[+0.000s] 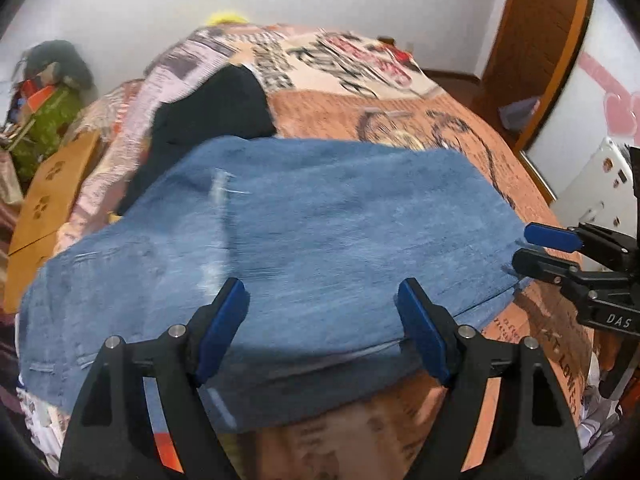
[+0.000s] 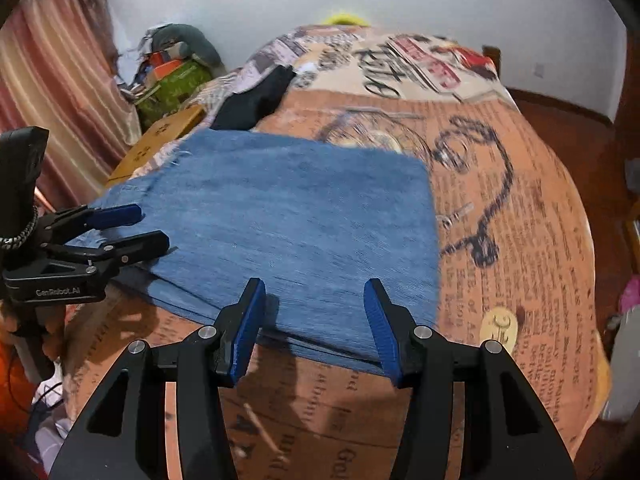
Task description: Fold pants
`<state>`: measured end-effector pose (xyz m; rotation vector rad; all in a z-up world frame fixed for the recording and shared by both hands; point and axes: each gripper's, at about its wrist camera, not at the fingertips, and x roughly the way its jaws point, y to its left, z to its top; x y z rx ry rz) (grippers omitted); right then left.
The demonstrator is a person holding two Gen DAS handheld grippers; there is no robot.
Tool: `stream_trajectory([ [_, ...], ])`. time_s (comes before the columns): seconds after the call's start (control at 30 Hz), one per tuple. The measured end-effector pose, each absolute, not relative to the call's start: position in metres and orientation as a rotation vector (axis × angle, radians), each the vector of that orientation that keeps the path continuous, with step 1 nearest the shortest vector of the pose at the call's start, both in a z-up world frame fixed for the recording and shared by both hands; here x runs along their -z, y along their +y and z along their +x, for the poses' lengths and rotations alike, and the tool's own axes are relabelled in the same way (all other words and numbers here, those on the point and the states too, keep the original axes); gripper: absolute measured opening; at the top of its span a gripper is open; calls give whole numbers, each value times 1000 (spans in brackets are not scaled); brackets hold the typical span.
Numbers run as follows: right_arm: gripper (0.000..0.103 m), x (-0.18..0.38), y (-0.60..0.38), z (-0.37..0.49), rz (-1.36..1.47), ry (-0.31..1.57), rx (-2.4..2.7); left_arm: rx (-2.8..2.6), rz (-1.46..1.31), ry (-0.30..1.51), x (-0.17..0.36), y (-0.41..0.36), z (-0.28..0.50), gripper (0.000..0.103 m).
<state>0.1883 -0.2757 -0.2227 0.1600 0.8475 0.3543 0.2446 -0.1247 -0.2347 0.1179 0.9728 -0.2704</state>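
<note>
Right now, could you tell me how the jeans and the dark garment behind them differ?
The jeans are blue denim, folded flat into a broad rectangle near the front of the bed; the dark garment is black, looks smaller in these views, and lies rumpled farther back. The jeans lie right ahead of both grippers; the dark garment lies far from them. Both rest on the printed bedspread.

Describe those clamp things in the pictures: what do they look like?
Each hand-held gripper, left and right, is a black angular frame with silver pivot pins and two blue ribbed finger pads. White lettering marks the bodies. A braided cord hangs on the left one.
</note>
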Motion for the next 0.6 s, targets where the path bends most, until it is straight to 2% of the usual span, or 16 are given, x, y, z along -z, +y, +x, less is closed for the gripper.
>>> stream_trajectory([
  [0.17,48,194,-257,188,118,773,-386,162,55,854,197,-72,228,80],
  [0.3,57,174,-239,189,100,709,-414,90,2,802,174,-20,213,80],
  [0.47,57,158,-211,193,76,659,-462,-11,-40,780,165,39,193,80],
  [0.6,57,156,-187,199,56,651,-488,-85,-56,813,178,82,175,80],
])
